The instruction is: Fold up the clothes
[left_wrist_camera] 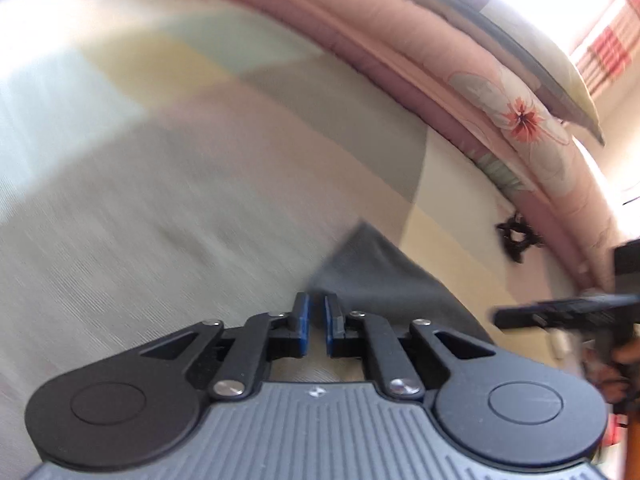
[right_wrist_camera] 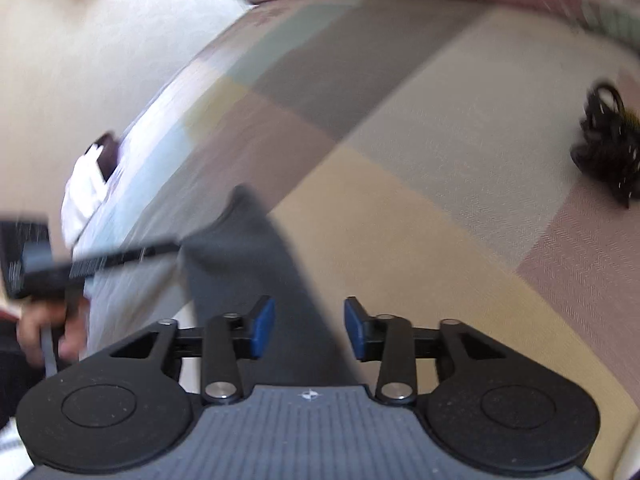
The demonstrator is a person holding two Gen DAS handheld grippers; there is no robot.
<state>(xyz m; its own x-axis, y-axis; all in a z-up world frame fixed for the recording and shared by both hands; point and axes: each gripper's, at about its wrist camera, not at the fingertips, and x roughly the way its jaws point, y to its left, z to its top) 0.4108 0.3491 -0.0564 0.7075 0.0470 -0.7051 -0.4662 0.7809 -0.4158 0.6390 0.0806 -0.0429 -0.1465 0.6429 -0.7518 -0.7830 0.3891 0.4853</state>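
Note:
A dark grey garment (left_wrist_camera: 384, 280) lies on the patchwork bedsheet (left_wrist_camera: 200, 160). In the left wrist view my left gripper (left_wrist_camera: 317, 326) has its blue pads nearly together at the garment's near edge, a narrow gap between them; whether cloth is pinched is unclear. In the right wrist view the same grey garment (right_wrist_camera: 256, 264) runs as a long strip under my right gripper (right_wrist_camera: 309, 328), whose pads stand wide apart on either side of the cloth. The left gripper (right_wrist_camera: 120, 258) shows there at the left, blurred, at the garment's edge.
A pink floral quilt (left_wrist_camera: 500, 120) is rolled along the far side of the bed. A small black object (left_wrist_camera: 516, 236) lies on the sheet near it, also in the right wrist view (right_wrist_camera: 608, 156). The bed edge and pale floor (right_wrist_camera: 100, 40) are at left.

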